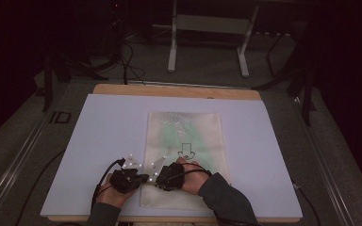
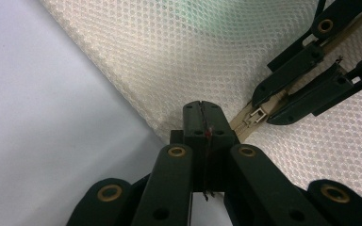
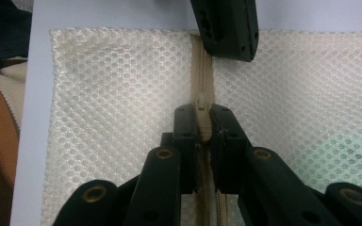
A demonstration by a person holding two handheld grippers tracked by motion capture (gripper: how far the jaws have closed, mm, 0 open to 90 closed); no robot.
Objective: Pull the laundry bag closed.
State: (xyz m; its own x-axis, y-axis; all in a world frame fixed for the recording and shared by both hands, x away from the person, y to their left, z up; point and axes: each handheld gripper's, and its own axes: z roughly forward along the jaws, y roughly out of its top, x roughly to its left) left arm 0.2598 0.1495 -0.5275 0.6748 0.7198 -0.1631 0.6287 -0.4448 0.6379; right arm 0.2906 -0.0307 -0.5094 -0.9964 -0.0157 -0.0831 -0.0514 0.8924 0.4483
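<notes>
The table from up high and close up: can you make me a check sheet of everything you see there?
Surface: pale sheet on a wooden board, flat.
Job's things: white mesh bag lying flat, something green inside; beige zipper along its near end, slider close to one end.
Clutter: nothing seen.
Grippers: left gripper shut on the bag's edge at the zipper end; right gripper closed around the zipper's pull just behind the slider.
Cables: black cable looping from the left gripper; more cables on the floor behind.
Surroundings: dark room, white stand legs beyond the table.
</notes>
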